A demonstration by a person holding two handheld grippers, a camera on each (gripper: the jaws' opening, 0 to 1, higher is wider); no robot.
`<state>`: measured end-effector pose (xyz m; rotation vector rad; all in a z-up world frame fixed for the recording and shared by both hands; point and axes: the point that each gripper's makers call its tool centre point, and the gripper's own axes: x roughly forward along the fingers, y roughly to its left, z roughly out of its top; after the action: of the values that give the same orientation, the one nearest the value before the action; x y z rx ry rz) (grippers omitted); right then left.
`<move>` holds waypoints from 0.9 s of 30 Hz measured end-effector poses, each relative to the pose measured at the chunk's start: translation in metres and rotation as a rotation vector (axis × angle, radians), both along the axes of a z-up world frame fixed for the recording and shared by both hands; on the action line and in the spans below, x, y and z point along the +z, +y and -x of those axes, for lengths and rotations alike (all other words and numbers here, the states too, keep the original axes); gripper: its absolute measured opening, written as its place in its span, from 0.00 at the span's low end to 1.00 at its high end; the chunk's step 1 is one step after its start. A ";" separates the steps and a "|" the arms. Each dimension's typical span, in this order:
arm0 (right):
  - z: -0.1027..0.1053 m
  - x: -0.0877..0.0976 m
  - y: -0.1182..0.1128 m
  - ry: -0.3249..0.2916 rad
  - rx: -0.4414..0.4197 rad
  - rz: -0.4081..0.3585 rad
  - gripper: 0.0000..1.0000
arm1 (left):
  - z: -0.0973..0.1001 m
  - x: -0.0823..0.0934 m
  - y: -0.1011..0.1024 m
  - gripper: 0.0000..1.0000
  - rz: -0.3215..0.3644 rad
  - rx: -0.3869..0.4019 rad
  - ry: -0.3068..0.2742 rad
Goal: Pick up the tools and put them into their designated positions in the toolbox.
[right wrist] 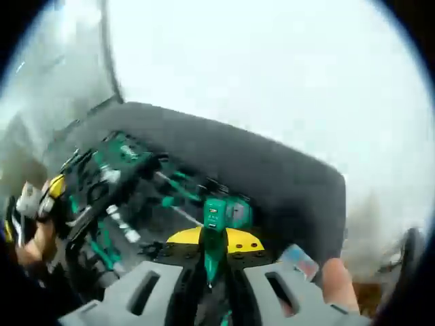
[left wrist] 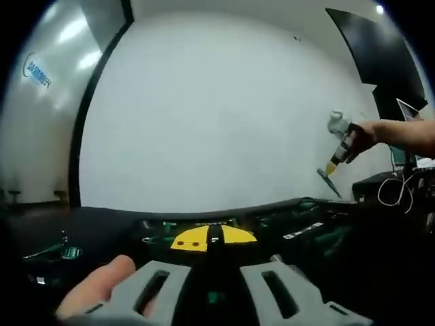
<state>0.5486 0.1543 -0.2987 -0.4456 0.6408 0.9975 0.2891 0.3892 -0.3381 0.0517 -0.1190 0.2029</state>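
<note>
Right gripper (right wrist: 212, 282) clamped on green tool (right wrist: 214, 238), above open toolbox (right wrist: 122, 197) on dark table (right wrist: 285, 183). Left gripper (left wrist: 214, 292) parted, holding nothing, low over table, toolbox ahead. Seen from left gripper view: other gripper raised before white wall (left wrist: 217, 109).

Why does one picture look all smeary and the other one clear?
The right gripper view is motion-blurred, so the open black toolbox with green tools and the green tool between the grey jaws look soft; the pale wall behind is washed out. The left gripper view is sharper, though the fisheye lens bends the black vertical strip on the wall, and ceiling lights glare at upper left.
</note>
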 end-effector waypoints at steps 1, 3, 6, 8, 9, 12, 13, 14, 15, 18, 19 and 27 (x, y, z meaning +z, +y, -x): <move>0.016 0.002 0.010 -0.013 0.065 0.027 0.09 | 0.000 0.000 -0.001 0.06 0.001 0.001 0.000; 0.052 -0.005 0.032 -0.009 0.219 0.114 0.09 | 0.000 -0.001 0.000 0.06 0.004 0.000 -0.002; 0.092 -0.035 0.050 0.016 0.406 0.262 0.09 | 0.000 0.000 0.001 0.06 0.009 0.000 -0.007; 0.111 -0.061 0.056 0.023 0.507 0.365 0.09 | 0.000 0.000 0.000 0.06 0.008 -0.006 -0.007; 0.118 -0.073 0.059 0.026 0.538 0.398 0.09 | 0.000 0.000 0.000 0.06 0.008 -0.005 -0.007; 0.124 -0.097 0.066 0.049 0.573 0.479 0.09 | 0.000 0.001 -0.001 0.06 0.010 -0.010 -0.011; 0.123 -0.103 0.067 0.066 0.552 0.487 0.10 | 0.000 0.001 -0.001 0.06 0.011 -0.011 -0.012; 0.121 -0.107 0.070 0.066 0.540 0.485 0.12 | 0.000 0.001 -0.001 0.06 0.010 -0.009 -0.012; 0.117 -0.107 0.071 0.057 0.523 0.477 0.17 | 0.000 0.001 -0.001 0.06 0.006 -0.009 -0.009; 0.117 -0.101 0.059 0.047 0.523 0.491 0.19 | 0.000 -0.001 0.000 0.06 -0.015 -0.006 0.006; 0.117 -0.097 0.057 0.039 0.521 0.485 0.20 | -0.001 -0.001 0.001 0.06 -0.016 -0.009 0.004; 0.106 -0.098 0.040 0.086 0.458 0.443 0.19 | -0.001 0.002 0.003 0.05 0.019 -0.030 -0.038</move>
<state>0.4430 0.1941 -0.3971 -0.9747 0.8639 1.3135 0.2897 0.3919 -0.3359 0.0274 -0.1558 0.1755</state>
